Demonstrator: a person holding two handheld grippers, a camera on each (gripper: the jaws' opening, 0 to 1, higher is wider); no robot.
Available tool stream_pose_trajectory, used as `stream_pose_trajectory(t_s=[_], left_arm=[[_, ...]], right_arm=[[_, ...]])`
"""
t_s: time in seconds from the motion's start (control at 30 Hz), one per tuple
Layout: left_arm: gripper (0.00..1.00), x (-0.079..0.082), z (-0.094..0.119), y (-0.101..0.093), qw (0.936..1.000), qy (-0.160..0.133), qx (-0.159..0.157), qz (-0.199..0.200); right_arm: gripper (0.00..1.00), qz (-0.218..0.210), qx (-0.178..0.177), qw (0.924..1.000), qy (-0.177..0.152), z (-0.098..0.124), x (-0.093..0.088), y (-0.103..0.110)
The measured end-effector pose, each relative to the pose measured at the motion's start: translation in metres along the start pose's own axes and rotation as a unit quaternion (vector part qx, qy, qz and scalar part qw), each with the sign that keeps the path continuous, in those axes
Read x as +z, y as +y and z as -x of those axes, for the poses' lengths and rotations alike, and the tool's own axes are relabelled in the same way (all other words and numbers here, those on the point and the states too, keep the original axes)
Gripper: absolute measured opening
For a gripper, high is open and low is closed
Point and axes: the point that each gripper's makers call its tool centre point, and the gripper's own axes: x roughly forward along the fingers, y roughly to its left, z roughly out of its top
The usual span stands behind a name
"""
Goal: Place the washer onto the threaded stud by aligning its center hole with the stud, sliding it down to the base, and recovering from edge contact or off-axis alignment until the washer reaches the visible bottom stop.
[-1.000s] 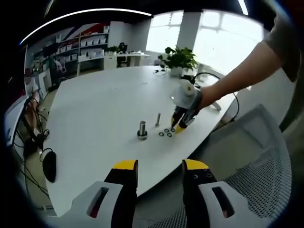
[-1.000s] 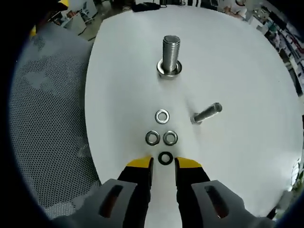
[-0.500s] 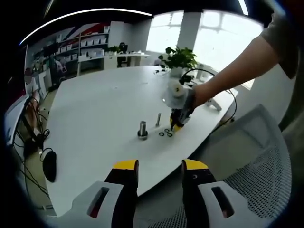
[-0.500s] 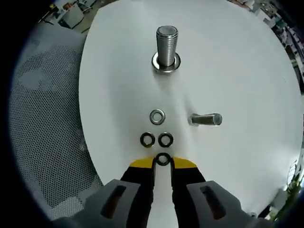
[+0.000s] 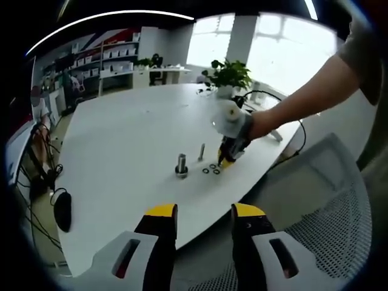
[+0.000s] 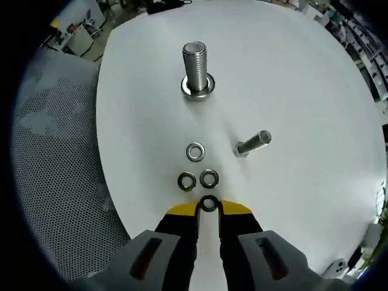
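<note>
The right gripper (image 6: 208, 209) has its yellow-tipped jaws nearly closed around the dark ring washer (image 6: 209, 204) lying flat on the white table (image 6: 303, 103); I cannot tell whether it is firmly pinched. Straight ahead, past three more washers, the thick upright threaded steel stud (image 6: 195, 68) stands vertical. The left gripper (image 5: 198, 213) hangs released, well apart.
</note>
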Motion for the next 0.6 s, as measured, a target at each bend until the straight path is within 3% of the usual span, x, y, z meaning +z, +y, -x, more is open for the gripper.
stream_pose_trajectory(t_s=[0.2,0.33,0.6], left_arm=[[0.34,0.0008,0.0002,-0.0001,1.0000,-0.002,-0.001,0.001],[0.33,-0.0002,0.0001,-0.0004,1.0000,0.001,-0.001,-0.002],[0.34,0.0006,0.0005,-0.0001,1.0000,-0.001,0.000,-0.001]], right_arm=[[0.13,-0.059,0.008,0.9969,-0.051,-0.0002,0.0011,-0.0031],[0.13,-0.038,0.004,0.9980,-0.051,-0.0007,0.0018,-0.0019],[0.13,-0.038,0.006,0.9981,-0.049,-0.0002,0.0019,-0.0030]])
